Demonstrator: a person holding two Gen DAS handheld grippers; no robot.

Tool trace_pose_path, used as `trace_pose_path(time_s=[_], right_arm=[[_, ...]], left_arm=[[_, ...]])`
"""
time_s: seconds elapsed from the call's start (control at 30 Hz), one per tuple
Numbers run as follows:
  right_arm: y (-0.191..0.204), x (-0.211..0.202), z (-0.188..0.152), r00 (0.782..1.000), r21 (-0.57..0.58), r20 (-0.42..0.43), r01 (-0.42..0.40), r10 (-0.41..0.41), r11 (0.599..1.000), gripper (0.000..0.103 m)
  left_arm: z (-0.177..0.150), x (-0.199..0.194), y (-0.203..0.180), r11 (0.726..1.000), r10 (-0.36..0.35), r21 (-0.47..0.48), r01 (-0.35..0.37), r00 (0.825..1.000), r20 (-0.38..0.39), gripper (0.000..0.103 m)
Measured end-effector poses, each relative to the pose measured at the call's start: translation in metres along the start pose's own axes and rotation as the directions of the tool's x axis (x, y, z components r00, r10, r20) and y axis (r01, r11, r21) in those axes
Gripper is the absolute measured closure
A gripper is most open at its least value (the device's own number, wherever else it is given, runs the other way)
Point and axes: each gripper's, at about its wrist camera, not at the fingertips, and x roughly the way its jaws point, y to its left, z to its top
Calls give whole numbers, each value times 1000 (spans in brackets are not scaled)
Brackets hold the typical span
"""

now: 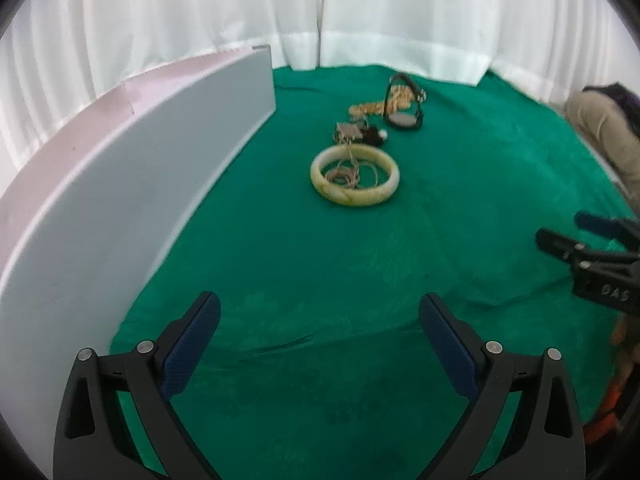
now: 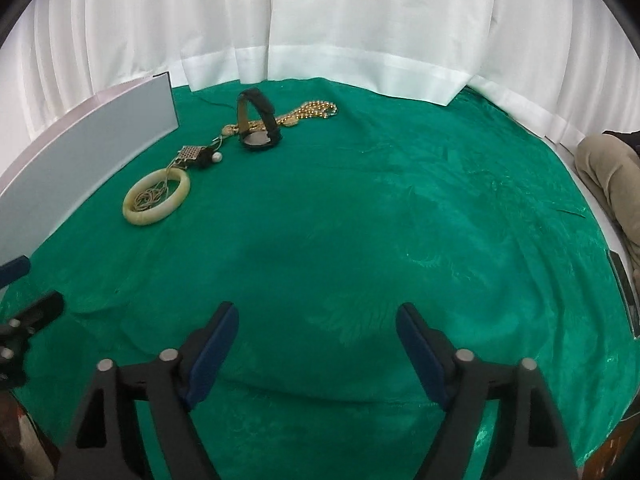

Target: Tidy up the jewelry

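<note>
Both tools are held spread and empty, and the pale bangle (image 1: pixel 355 175) is seen on the green table (image 1: pixel 460 200) at 12 o'clock from the nearer left tool (image 1: pixel 320 344), 10 o'clock from the right tool (image 2: pixel 317 344).

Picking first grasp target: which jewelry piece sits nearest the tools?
The pale cream jade-like bangle, lying flat on the green cloth with a thin chain coiled inside. The black-strap watch and gold bead necklace lie farther back.

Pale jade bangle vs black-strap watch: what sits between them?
In both views, a small gold mesh pendant and a dark clip with a white pearl lie between the pale jade bangle and black-strap watch.
</note>
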Motion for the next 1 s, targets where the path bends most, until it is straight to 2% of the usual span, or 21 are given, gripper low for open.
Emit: trace_pose_path(time_s=[0.17, 0.33, 0.43, 1.0], right_arm=[[-5, 12, -7, 999, 11, -37, 8, -8, 1000, 17], [-7, 17, -15, 999, 28, -44, 9, -8, 1000, 7], [-6, 17, -15, 999, 28, -43, 7, -6, 1000, 6], [-4, 17, -16, 999, 34, -37, 5, -4, 999, 4]], left_arm=[[-6, 14, -7, 1000, -10, 18, 11, 999, -44, 3], [-6, 16, -1, 1000, -24, -2, 24, 998, -49, 0], [-9, 17, 3, 999, -47, -22, 46, 998, -51, 0], [-12, 16, 1, 999, -50, -9, 50, 998, -40, 0]])
